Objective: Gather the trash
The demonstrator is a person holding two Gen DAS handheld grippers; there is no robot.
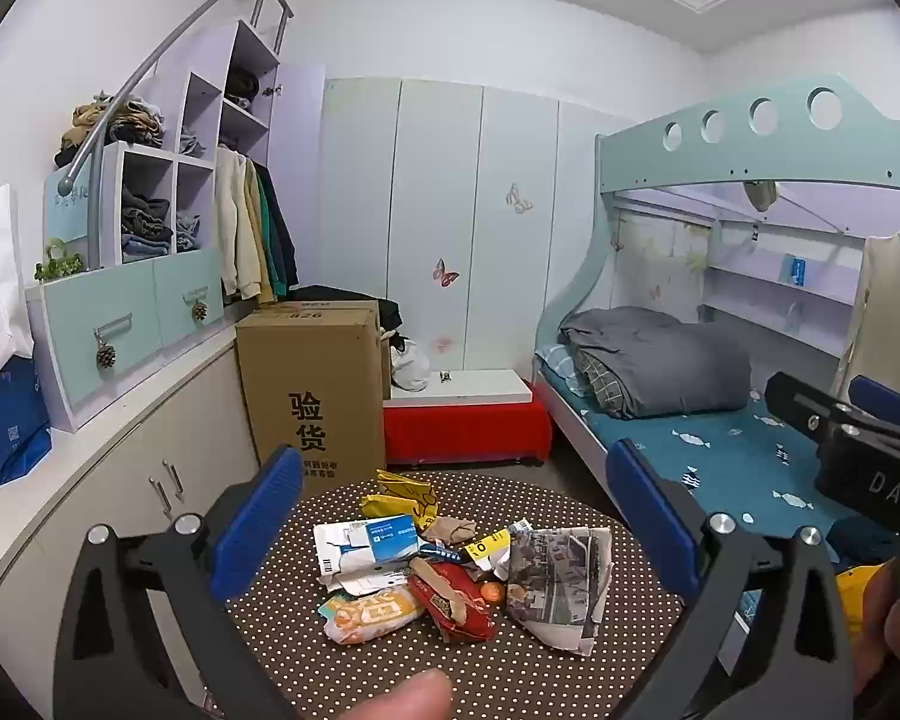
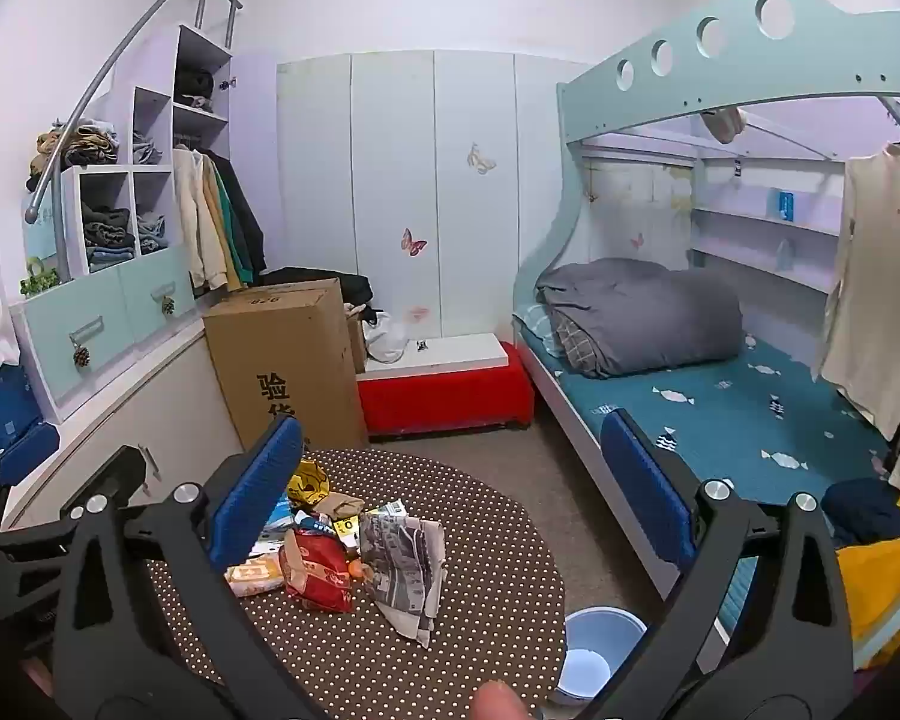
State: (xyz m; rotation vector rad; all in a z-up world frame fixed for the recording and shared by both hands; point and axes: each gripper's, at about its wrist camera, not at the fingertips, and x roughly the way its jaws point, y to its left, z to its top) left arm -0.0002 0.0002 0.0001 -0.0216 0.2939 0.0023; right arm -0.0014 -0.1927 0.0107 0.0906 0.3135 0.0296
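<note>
A heap of trash lies on a round brown polka-dot table. It holds a crumpled newspaper, a red wrapper, an orange snack bag, a blue-and-white box, a yellow bag and a small orange ball. My left gripper hovers above the heap, open and empty. My right gripper is open and empty too, above the table's right side. The right gripper's body shows at the right edge of the left wrist view.
A pale blue bin stands on the floor by the table's right edge. A tall cardboard box and a red bench stand behind the table. A bunk bed runs along the right, cabinets along the left.
</note>
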